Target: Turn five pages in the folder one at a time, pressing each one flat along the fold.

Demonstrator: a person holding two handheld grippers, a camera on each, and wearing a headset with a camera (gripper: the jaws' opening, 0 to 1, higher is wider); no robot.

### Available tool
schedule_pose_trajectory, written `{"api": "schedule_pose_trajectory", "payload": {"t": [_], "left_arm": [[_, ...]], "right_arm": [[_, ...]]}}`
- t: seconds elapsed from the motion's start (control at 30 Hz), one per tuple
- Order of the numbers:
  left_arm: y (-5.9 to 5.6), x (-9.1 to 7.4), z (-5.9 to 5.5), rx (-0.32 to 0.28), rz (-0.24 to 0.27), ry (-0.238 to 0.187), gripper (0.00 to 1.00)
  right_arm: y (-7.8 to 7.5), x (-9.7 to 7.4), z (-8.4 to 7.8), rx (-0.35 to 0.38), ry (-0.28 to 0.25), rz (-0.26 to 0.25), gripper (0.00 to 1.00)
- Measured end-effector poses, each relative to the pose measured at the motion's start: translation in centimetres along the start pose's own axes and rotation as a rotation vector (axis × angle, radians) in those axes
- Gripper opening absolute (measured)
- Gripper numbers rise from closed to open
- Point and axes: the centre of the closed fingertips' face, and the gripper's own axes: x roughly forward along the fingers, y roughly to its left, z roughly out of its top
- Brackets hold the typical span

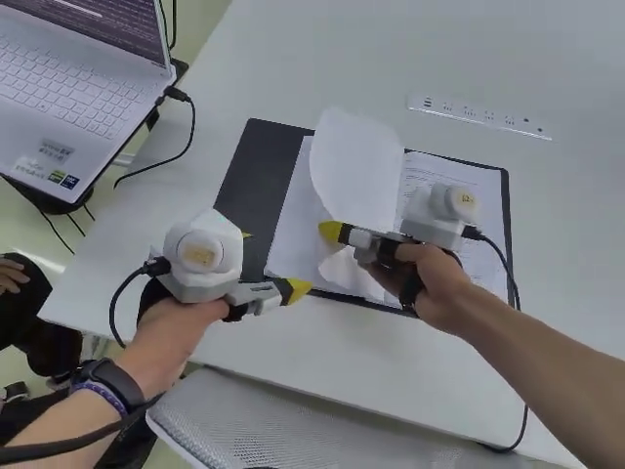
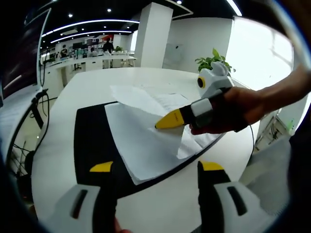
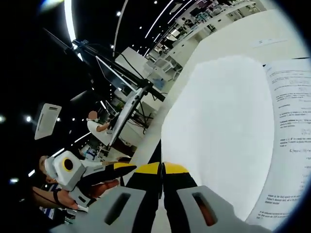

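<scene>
We see the black folder (image 1: 256,186) lying open on the white table (image 1: 410,59), its near edge set back a little from the table's front edge. Bare tabletop runs wide beyond it up to the power strip (image 1: 479,115). A laptop (image 1: 78,68) sits off to the left, well apart from the folder. Inside the folder lie white sheets, with a printed sheet (image 1: 430,176) flat on the right half. One page (image 1: 356,171) stands curled up over the middle. Our right gripper (image 1: 332,232) has its jaws pressed together, pinching that page near its lower edge. Our left gripper (image 1: 296,287) hovers at the folder's near edge with its jaws spread and nothing between them.
</scene>
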Motion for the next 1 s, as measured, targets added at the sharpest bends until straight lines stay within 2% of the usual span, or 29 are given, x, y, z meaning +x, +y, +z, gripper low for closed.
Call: {"api": "schedule_pose_trajectory", "payload": {"t": [0.07,0.23,0.3,0.33,0.47,0.57,0.6,0.63,0.8,0.87,0.9,1.0], "left_arm": [[0.2,0.0,-0.3,-0.013,0.005,-0.001,0.68],[0.7,-0.2,-0.2,-0.029,0.014,-0.008,0.68],[0.8,-0.2,-0.2,-0.033,0.015,-0.01,0.68],[0.8,-0.2,-0.2,-0.032,0.015,-0.009,0.68],[0.9,-0.2,-0.4,-0.033,0.012,-0.004,0.68],[0.8,-0.3,-0.5,-0.034,0.006,0.001,0.69],[0.7,-0.3,-0.7,-0.03,-0.001,0.011,0.69],[0.8,-0.3,-0.8,-0.027,-0.002,0.015,0.69],[0.9,-0.5,-1.3,-0.027,-0.009,0.025,0.69],[0.9,-0.6,-1.5,-0.03,-0.026,0.033,0.69],[0.9,-0.6,-1.5,-0.033,-0.028,0.033,0.69],[1.0,-0.6,-1.5,-0.027,-0.031,0.037,0.68]], "right_arm": [[-0.2,0.4,0.0,0.009,-0.006,-0.003,0.0],[-0.5,1.5,-0.4,0.028,0.023,-0.012,0.0],[-1.2,1.9,-0.4,0.044,0.032,-0.018,0.0],[-2.3,2.6,-0.4,0.049,0.035,-0.023,0.0],[-2.5,3.1,-1.2,0.052,0.062,-0.04,0.01],[-3.2,3.5,-1.7,0.051,0.079,-0.057,0.01],[-4.0,3.7,-2.1,0.049,0.093,-0.088,0.01],[-4.2,3.8,-2.1,0.044,0.092,-0.093,0.01],[-4.5,4.7,-3.3,0.057,0.115,-0.114,0.05],[-4.9,4.6,-4.4,0.059,0.152,-0.156,0.08],[-4.7,4.8,-4.3,0.059,0.137,-0.141,0.05],[-4.5,4.9,-4.3,0.089,0.131,-0.136,0.07]]}}
